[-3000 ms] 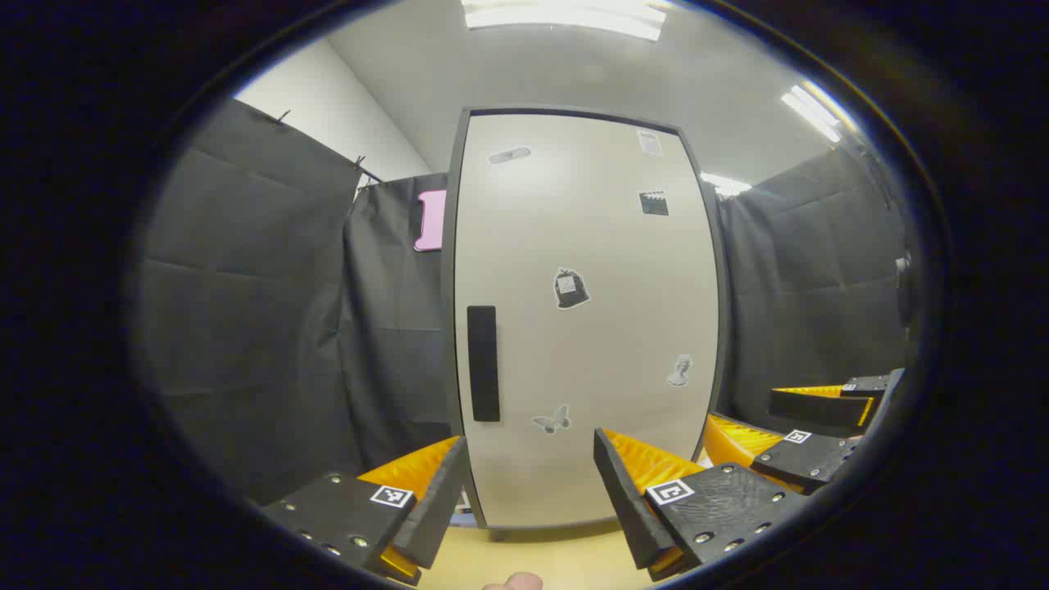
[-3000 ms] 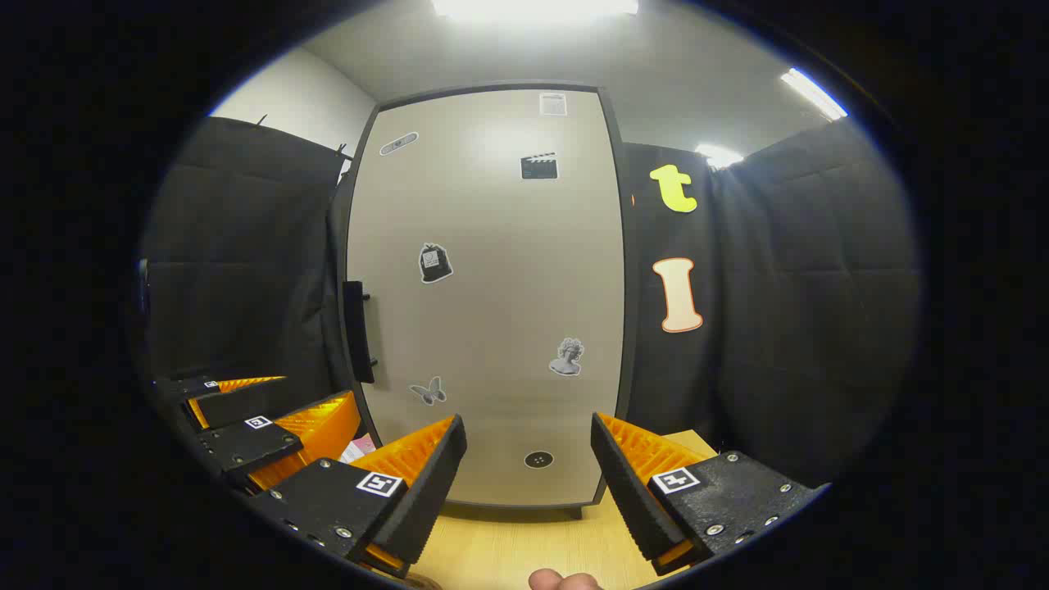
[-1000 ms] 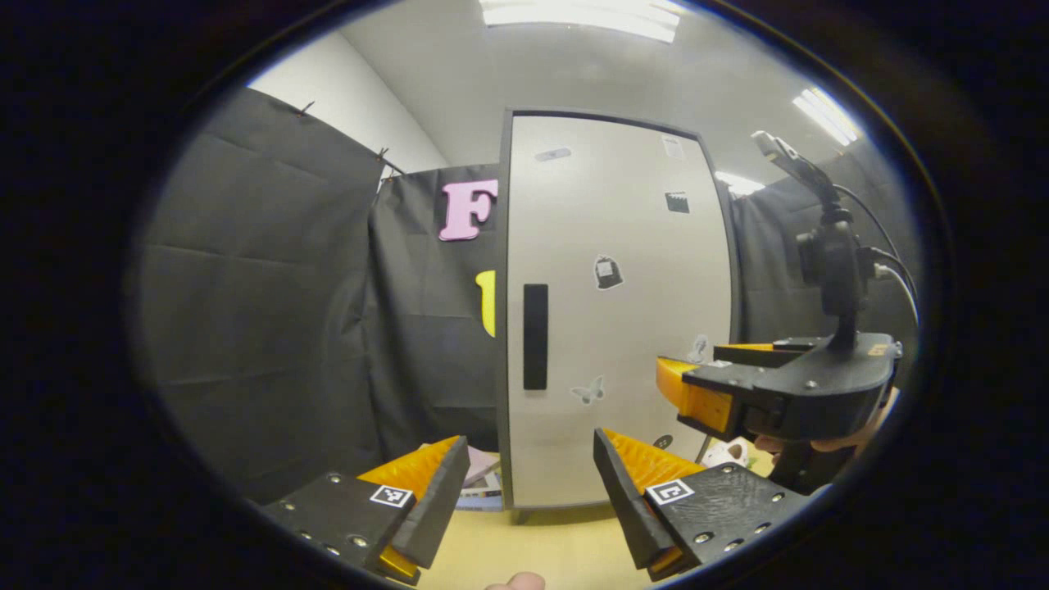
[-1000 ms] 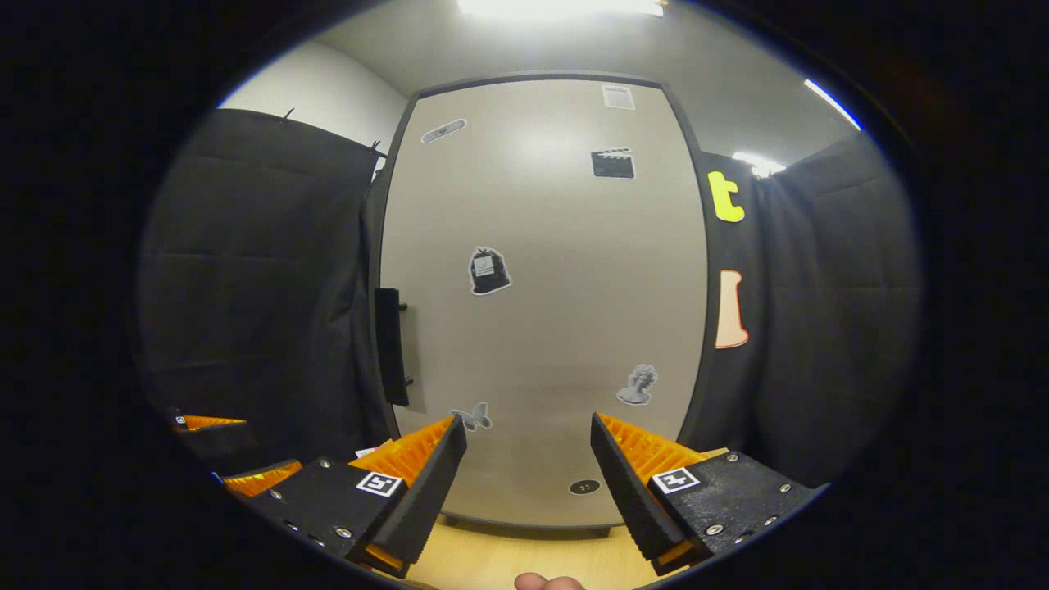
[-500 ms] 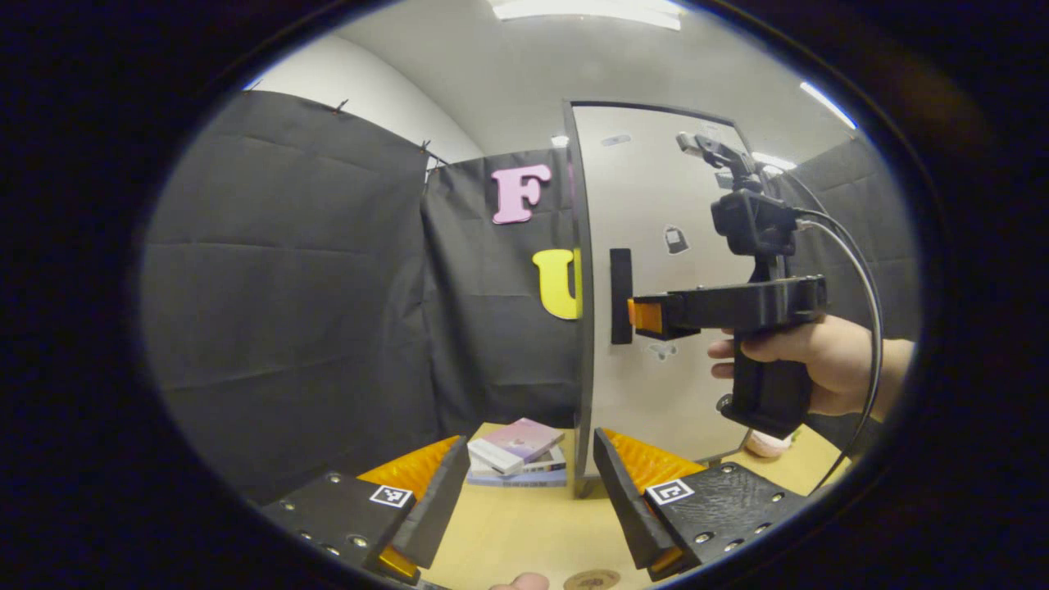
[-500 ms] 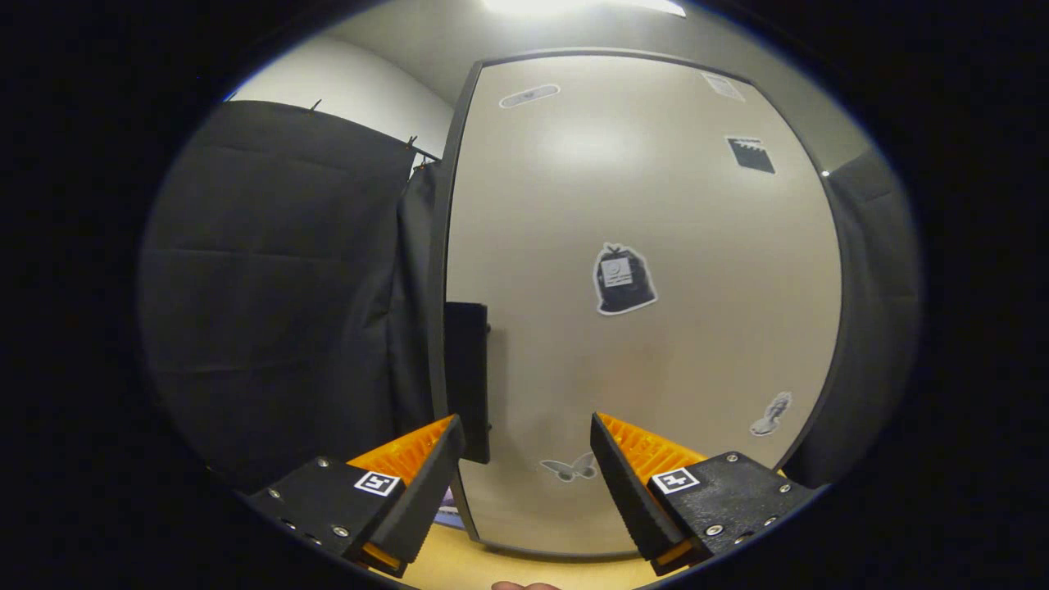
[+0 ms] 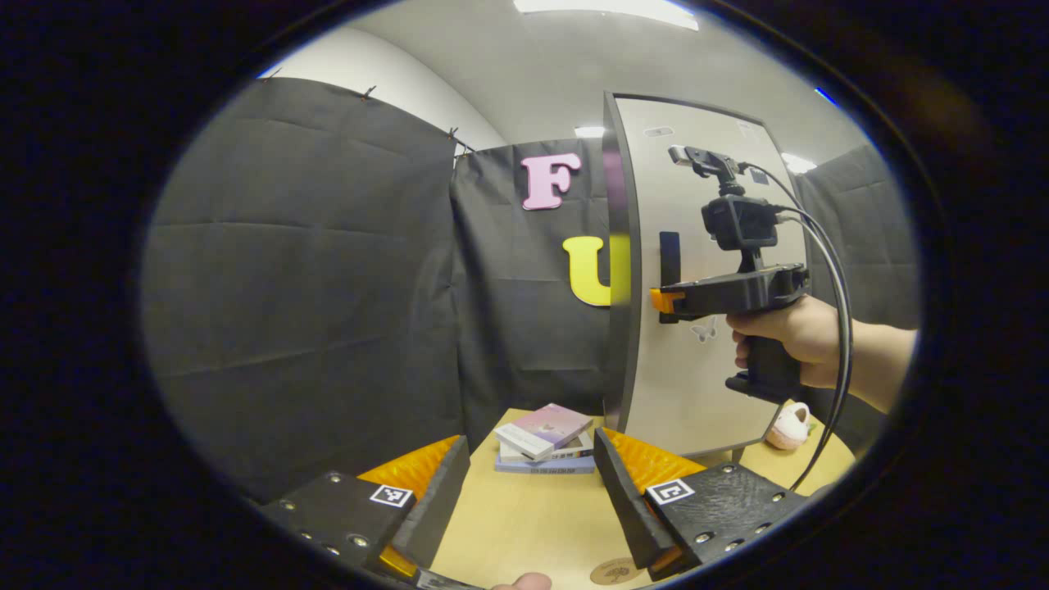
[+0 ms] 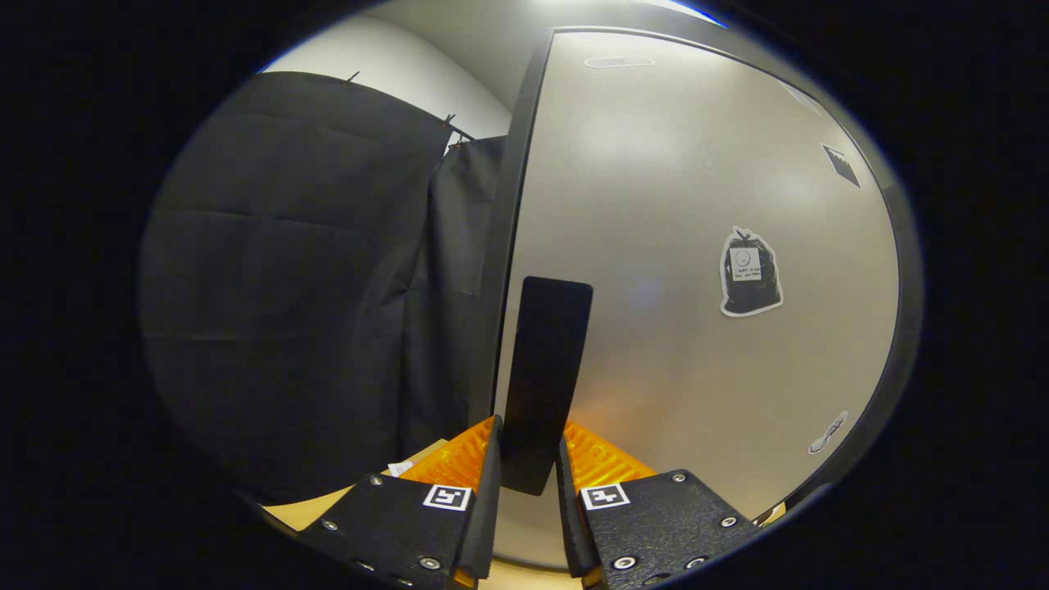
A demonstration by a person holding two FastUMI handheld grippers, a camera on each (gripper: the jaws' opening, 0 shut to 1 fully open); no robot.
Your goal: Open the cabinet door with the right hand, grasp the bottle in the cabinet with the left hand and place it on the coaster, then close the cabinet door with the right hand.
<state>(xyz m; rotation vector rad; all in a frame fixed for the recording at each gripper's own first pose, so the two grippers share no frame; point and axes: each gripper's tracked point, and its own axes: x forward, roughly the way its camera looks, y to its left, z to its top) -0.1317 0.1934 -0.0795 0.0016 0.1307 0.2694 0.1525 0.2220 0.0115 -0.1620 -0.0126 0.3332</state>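
The right gripper [image 8: 529,471] has its two fingers closed in on the lower end of the black door handle [image 8: 545,381], one finger on each side of the bar and apparently pressing it. The handle stands upright near the left edge of the pale cabinet door [image 8: 697,270], which carries a few small stickers. The door lies flush in its dark frame, so the cabinet is shut and the bottle cannot be seen.

In the left gripper view, the same right gripper [image 7: 665,300] reaches the handle [image 7: 669,260] from the side, level and pointing at the cabinet [image 7: 701,385], held by a person's hand [image 7: 787,336] with a cable looping down from the camera mounted on top.

The left gripper [image 7: 533,492] hangs low over the light wooden table [image 7: 524,524], its jaws wide apart and holding nothing. A round coaster [image 7: 615,571] lies on the table just beside its right finger, at the bottom of the view. Farther off, a small stack of books [image 7: 545,438] sits on the table near the cabinet's left corner, and a small pale pink object [image 7: 791,426] rests by the cabinet's right side.
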